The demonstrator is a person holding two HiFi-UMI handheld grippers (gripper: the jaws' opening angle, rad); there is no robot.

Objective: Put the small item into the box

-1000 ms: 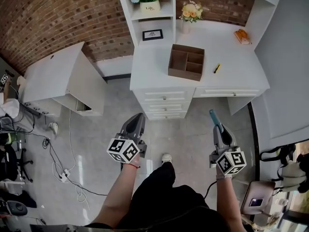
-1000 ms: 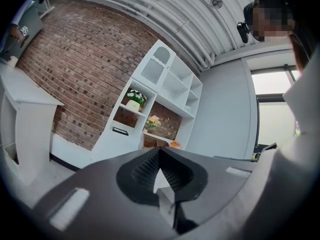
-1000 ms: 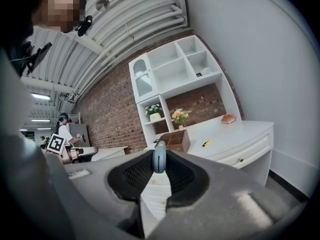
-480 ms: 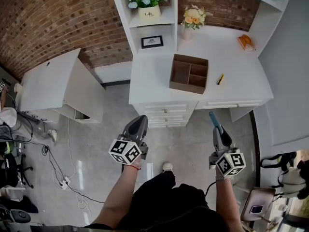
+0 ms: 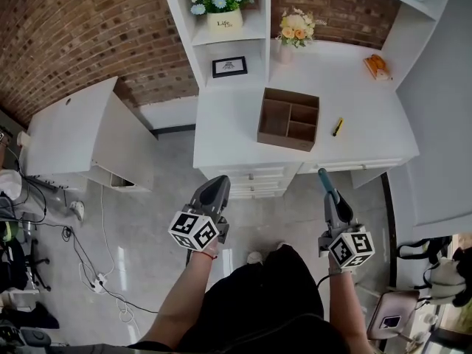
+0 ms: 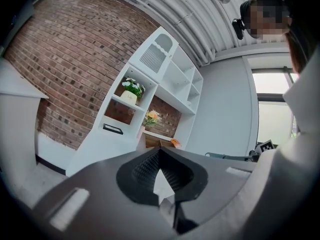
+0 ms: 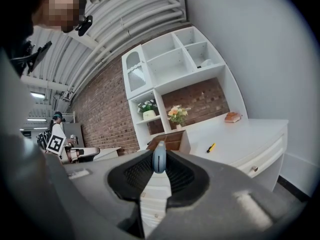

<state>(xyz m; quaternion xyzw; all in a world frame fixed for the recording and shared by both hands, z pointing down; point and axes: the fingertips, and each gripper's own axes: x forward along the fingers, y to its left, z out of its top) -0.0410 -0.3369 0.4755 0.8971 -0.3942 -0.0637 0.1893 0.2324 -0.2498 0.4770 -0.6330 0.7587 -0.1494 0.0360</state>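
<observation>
**Q:** While both tools are held well apart from the desk (image 5: 236, 124), where is the small item to be found?

**A:** It is judged to be the slim blue-grey piece (image 7: 159, 157). It is pinched between the jaws of the right gripper (image 5: 334, 200), which are drawn in narrow against its sides. Much of its length is seen standing out past the tips.

**Q:** And the left gripper (image 6: 159, 151)?

**A:** Its jaws are brought together, and nothing is seen between them.

**Q:** How is the piece expected to handle?

**A:** It is judged to be light and stiff, probably smooth plastic, so no heavy squeeze is called for. Because it is taken near one end, it could pivot or slide if the hold is eased too soon. The free end is best kept clear of the walls when it is lowered.

**Q:** Where is it to be put?

**A:** The brown box (image 5: 280, 116) is set open-topped on the white desk. It is divided into compartments, and all of them appear empty. A small yellow item (image 5: 338, 127) is also seen lying near the box, apart from it. What it is cannot be made out.
</observation>
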